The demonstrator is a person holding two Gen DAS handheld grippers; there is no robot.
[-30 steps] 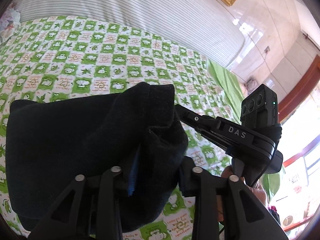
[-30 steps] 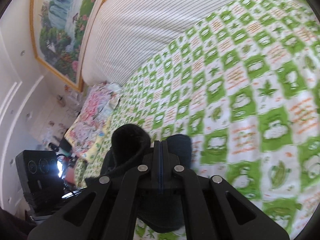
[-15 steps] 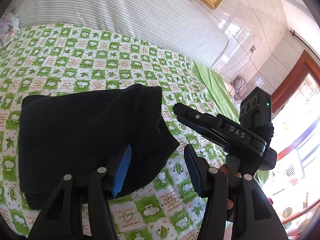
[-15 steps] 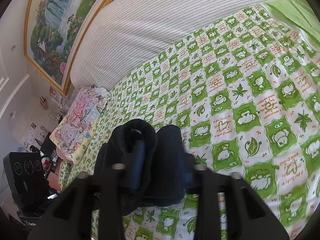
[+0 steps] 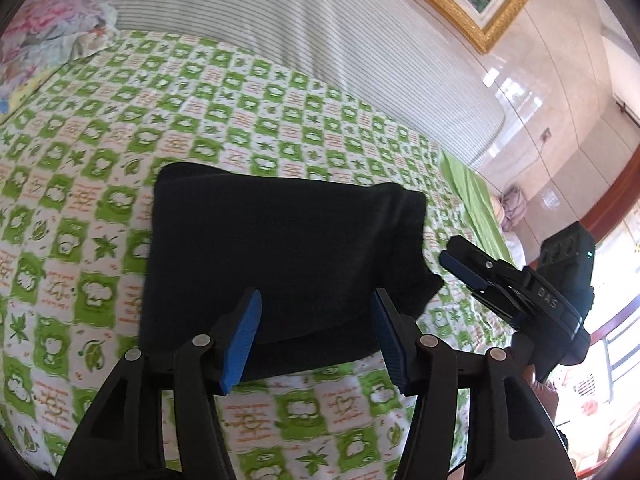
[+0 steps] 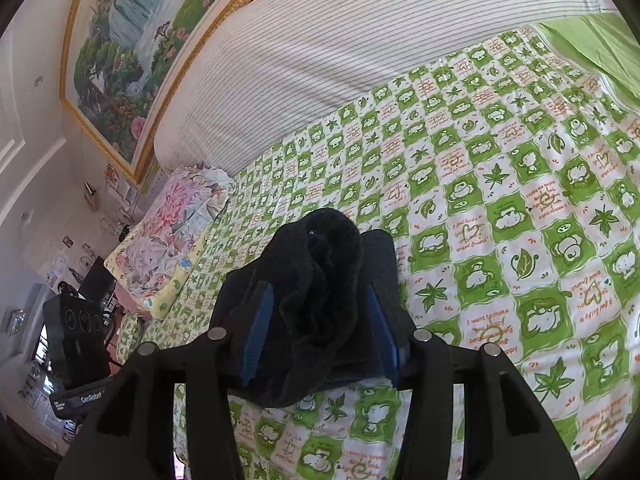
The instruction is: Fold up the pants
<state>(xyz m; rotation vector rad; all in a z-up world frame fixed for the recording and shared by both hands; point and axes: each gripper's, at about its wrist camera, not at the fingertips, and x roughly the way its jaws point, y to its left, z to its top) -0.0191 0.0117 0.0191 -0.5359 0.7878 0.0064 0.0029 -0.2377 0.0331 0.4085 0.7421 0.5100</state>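
Observation:
The black pants (image 5: pixel 280 256) lie folded in a flat rectangle on the green-and-white checked bedspread (image 5: pixel 100 160). My left gripper (image 5: pixel 314 338) is open just above the pants' near edge, holding nothing. My right gripper (image 5: pixel 460 264) shows at the pants' right side in the left wrist view. In the right wrist view my right gripper (image 6: pixel 320 334) is open, and a bunched end of the pants (image 6: pixel 320 280) stands loose between its blue pads (image 6: pixel 256 332).
A striped headboard cushion (image 5: pixel 320 32) runs along the bed's far side. A floral pillow (image 6: pixel 168 248) lies at the bed's left end. A green sheet (image 5: pixel 472 200) hangs at the right edge. A framed painting (image 6: pixel 132 40) hangs above.
Both grippers were shut on the pants a second ago; both have opened, let the cloth drop onto the bed, and pulled back. The pants now lie flat.

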